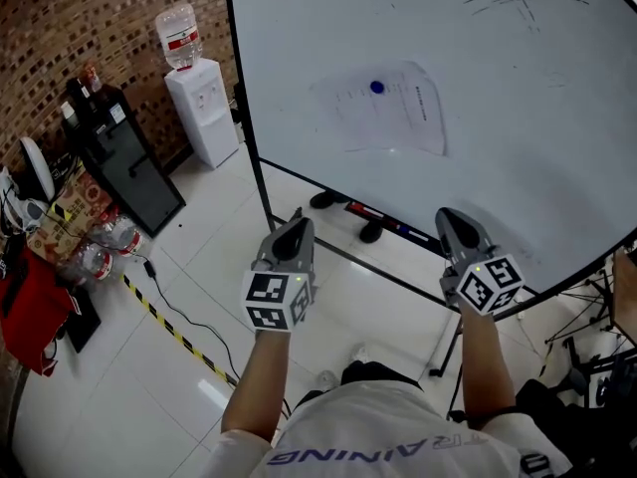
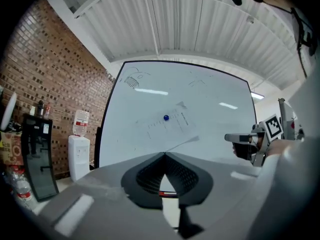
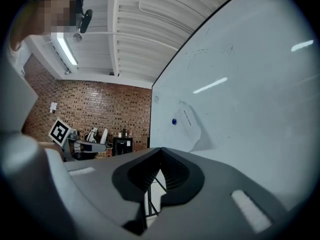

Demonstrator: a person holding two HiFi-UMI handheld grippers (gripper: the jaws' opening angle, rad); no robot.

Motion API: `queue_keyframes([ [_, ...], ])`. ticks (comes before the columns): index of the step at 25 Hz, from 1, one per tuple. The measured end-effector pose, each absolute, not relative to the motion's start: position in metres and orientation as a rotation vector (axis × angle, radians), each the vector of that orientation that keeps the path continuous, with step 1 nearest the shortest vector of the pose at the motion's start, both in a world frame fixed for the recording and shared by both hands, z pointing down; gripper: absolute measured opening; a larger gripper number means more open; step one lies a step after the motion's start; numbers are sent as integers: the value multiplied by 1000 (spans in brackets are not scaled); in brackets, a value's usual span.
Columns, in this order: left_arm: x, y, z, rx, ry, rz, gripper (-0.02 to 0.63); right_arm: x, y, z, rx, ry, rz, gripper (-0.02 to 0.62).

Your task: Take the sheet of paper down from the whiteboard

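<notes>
A white sheet of paper (image 1: pixel 388 110) hangs on the whiteboard (image 1: pixel 518 78), pinned by a round blue magnet (image 1: pixel 376 87); its lower right corner curls off the board. The same paper (image 2: pixel 172 126) shows in the left gripper view, and the paper (image 3: pixel 189 126) in the right gripper view. My left gripper (image 1: pixel 296 229) is shut and empty, below and left of the sheet, short of the board. My right gripper (image 1: pixel 448 220) is also shut and empty, below and right of the sheet. Both point level toward the board.
The whiteboard stands on a wheeled frame with a marker tray (image 1: pixel 388 224) along its lower edge. A water dispenser (image 1: pixel 199 98) and a black cabinet (image 1: pixel 124 152) stand at the left by the brick wall. Bottles (image 1: pixel 100 247) and a black-yellow floor strip (image 1: pixel 179 337) lie nearby.
</notes>
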State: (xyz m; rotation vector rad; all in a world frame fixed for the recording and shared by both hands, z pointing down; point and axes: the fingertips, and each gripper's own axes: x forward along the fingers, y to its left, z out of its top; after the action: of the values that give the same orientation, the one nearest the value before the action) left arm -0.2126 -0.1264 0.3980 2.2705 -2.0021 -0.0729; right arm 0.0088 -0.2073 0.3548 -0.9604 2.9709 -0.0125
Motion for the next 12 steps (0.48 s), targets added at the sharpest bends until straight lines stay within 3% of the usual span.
queue_keyframes([
  [12,-211,-256,365,2390,-1949,-89,3,8,-294,331,-1017,2902,19,6],
])
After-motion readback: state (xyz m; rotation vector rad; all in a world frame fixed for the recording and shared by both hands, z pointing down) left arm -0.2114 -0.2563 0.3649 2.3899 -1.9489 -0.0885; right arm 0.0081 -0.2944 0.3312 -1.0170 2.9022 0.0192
